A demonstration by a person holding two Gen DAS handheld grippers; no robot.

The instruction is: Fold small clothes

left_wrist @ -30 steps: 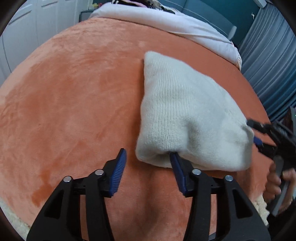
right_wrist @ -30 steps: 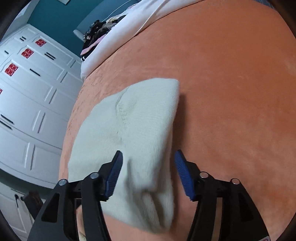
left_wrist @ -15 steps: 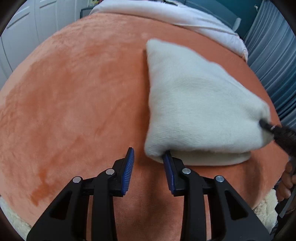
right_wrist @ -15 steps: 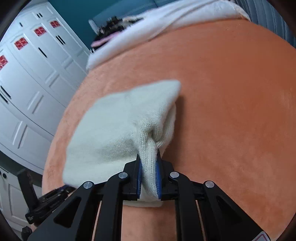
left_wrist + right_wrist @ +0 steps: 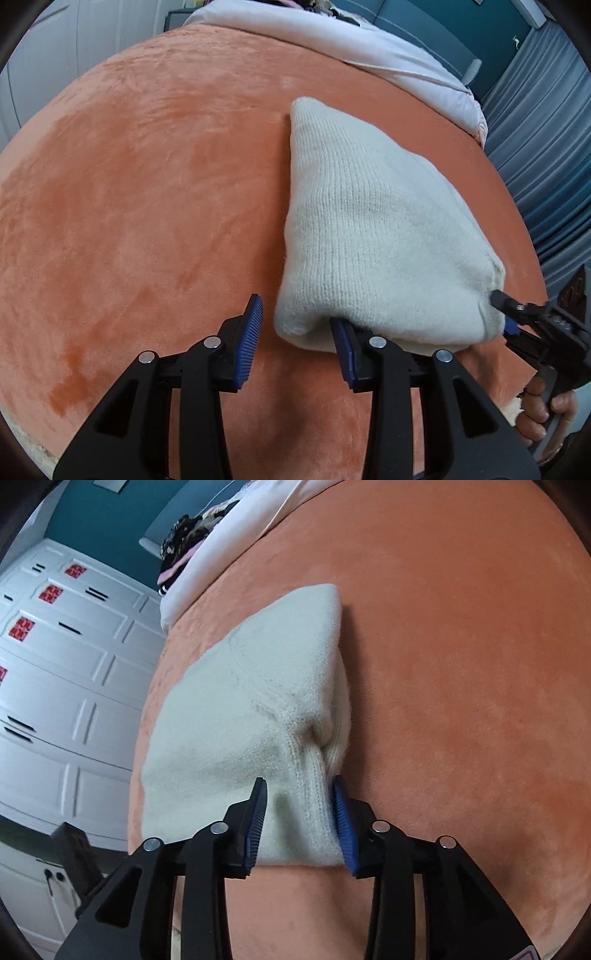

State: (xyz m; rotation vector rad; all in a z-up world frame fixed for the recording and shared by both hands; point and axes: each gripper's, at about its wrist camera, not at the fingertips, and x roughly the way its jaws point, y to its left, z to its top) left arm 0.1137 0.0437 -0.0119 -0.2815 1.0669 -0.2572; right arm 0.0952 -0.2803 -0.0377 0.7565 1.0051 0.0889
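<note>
A cream knit garment (image 5: pixel 373 229) lies folded on the orange plush bedcover (image 5: pixel 147 184). My left gripper (image 5: pixel 295 339) sits at its near left corner. The right finger (image 5: pixel 341 347) is tucked under the edge and the left finger (image 5: pixel 251 332) stands clear of the cloth. The jaws are opening and do not pinch the corner between them. My right gripper (image 5: pixel 299 819), also in the left wrist view (image 5: pixel 504 312), is at the near right corner. Its jaws are opening, and a ridge of the knit garment (image 5: pixel 258 686) still stands between the pads without being squeezed.
A white duvet (image 5: pixel 369 40) lies across the far end of the bed, with a pile of dark clothes (image 5: pixel 188 535) behind it. White wardrobe doors (image 5: pixel 66 664) stand past the bed's left side and blue curtains (image 5: pixel 546 147) hang at its right. A person's hand (image 5: pixel 543 417) holds the right gripper.
The right gripper, shut on the garment's corner half a second ago, has opened again and the cloth has settled. The left jaws stand narrower than a second ago.
</note>
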